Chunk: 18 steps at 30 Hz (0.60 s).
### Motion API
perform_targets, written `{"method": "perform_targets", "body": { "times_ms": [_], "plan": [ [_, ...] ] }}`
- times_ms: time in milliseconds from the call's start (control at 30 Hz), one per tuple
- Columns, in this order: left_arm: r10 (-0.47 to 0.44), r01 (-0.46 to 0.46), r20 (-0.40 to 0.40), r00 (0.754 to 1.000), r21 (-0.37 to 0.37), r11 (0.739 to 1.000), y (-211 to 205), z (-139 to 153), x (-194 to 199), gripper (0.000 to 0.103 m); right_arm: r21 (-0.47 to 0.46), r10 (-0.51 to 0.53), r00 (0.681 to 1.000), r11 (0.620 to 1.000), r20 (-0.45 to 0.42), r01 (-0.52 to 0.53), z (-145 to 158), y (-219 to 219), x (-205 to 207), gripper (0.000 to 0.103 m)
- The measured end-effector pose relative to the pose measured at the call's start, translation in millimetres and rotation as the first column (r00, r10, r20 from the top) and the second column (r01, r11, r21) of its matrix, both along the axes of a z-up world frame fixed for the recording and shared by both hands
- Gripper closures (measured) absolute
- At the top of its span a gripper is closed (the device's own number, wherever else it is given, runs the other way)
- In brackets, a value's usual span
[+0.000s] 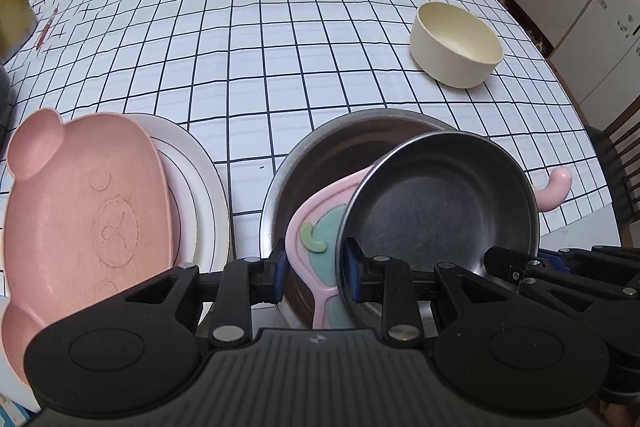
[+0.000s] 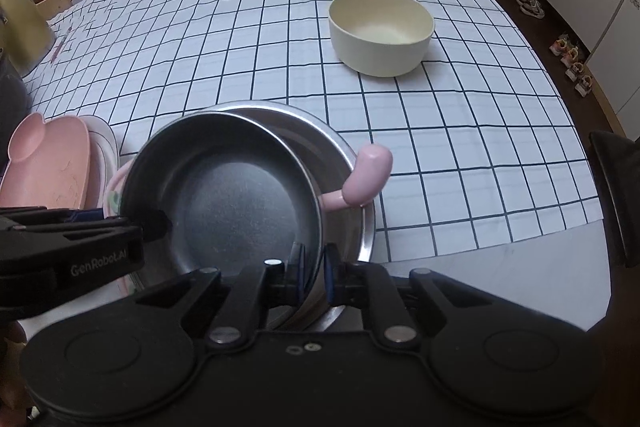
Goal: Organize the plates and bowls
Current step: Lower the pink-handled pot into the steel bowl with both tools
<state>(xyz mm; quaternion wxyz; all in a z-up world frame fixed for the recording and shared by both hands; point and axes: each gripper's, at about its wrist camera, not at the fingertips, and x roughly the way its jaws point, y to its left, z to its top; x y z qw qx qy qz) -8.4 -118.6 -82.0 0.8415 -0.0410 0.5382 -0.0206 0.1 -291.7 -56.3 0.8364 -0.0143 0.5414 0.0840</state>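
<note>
The right gripper (image 2: pixel 314 277) pinches the near rim of a small steel bowl (image 2: pixel 224 195), which sits tilted inside a larger steel bowl (image 2: pixel 360 183) on the checked tablecloth (image 2: pixel 280 27). The left gripper (image 1: pixel 314 273), jaws partly spread, straddles a pink plate (image 1: pixel 312 227) wedged between the bowls. A cream bowl (image 2: pixel 380 31) stands well apart.

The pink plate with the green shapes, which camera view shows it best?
The left wrist view: the pink plate lies in the large steel bowl, green shapes visible, partly under the small steel bowl. The right wrist view shows only its curled end.
</note>
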Motion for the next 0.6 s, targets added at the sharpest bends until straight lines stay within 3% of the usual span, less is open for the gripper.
{"method": "perform_targets", "body": {
  "times_ms": [167,600],
  "plan": [
    [-0.008,0.008,-0.005,1.0,-0.003,1.0,0,5,-2,0.076,0.043,-0.02,0.999,0.999,-0.026,0.021,8,-7,2,0.093],
    [-0.02,0.021,-0.024,1.0,0.026,0.999,-3,-3,6,0.076,0.021,0.006,0.999,1.0,-0.042,-0.005,3,-3,7,0.092]
  ]
}}
